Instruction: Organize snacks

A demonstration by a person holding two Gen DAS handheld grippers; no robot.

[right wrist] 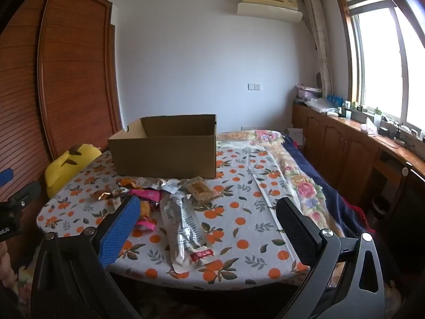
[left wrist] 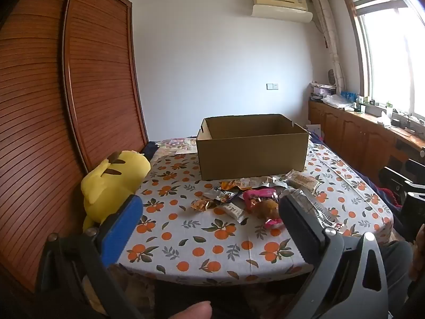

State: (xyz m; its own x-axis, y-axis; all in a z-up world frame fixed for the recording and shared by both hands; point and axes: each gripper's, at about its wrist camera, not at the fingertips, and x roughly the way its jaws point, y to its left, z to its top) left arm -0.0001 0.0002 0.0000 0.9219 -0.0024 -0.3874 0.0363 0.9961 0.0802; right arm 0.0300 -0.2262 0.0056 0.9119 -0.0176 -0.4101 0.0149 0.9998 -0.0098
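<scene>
I hold my left gripper [left wrist: 209, 210] and right gripper [right wrist: 207, 212] spread wide and empty, short of the crinkly snack packets [right wrist: 183, 196] strewn before the open brown cardboard box [right wrist: 164, 156], so I judge no packet is picked yet and my next move is closing on one.

Lying bare along the near edge of the orange-patterned tablecloth [left wrist: 202, 242], leaving open room for reaching in. Spreading across the middle, a loose heap of crinkled snack packets [left wrist: 249, 196], with a long clear plastic packet [right wrist: 183, 226] stretching toward the near edge. Standing just beyond the heap, an open brown cardboard box [left wrist: 252, 154], blocking the far side. Crowding the table's left edge, a yellow plush toy [left wrist: 111, 183]. Staying open to the right of the box, patterned cloth.
</scene>
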